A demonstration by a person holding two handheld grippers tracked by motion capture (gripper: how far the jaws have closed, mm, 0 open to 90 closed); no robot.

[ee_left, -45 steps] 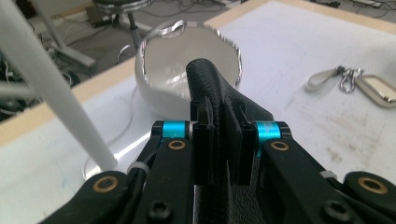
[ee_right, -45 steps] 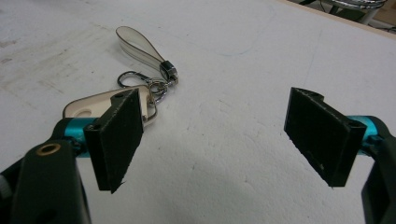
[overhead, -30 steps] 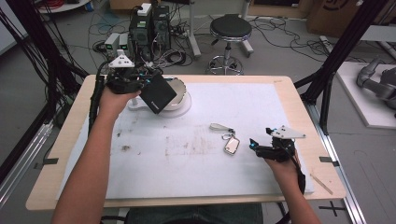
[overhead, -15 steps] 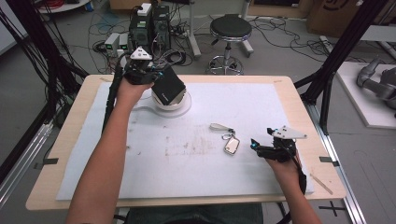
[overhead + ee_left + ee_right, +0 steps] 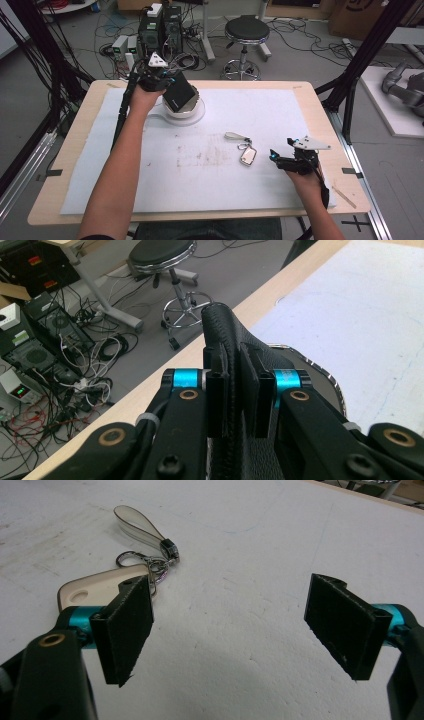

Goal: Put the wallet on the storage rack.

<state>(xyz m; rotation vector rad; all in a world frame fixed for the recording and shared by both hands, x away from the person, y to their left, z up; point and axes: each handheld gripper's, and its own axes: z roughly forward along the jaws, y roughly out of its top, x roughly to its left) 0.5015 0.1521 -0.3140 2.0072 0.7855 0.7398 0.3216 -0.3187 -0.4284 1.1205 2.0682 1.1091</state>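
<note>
A black leather wallet (image 5: 179, 94) is pinched in my left gripper (image 5: 166, 84), whose jaws are shut on its edge. It hangs tilted over a round white dish (image 5: 198, 113) near the table's far left. In the left gripper view the wallet (image 5: 227, 335) stands between the pads of the left gripper (image 5: 239, 390), with the dish's rim (image 5: 326, 376) beneath. My right gripper (image 5: 276, 157) rests low at the near right, jaws wide apart and empty. A key fob (image 5: 248, 156) with a pale strap (image 5: 236, 136) lies just left of it. In the right gripper view the fob (image 5: 97, 587) lies behind the left jaw of the right gripper (image 5: 235, 625).
A white mat (image 5: 280, 115) covers most of the wooden table (image 5: 90, 107). Beyond the far edge stand a stool (image 5: 245, 35) and computer boxes (image 5: 157, 27) amid cables. Black frame posts (image 5: 360, 65) rise at both sides. A thin stick (image 5: 345, 196) lies at the near right corner.
My left hand has carried the wallet toward the far edge and a little right, and it now hangs over the dish. The right gripper and the key fob have stayed put.
</note>
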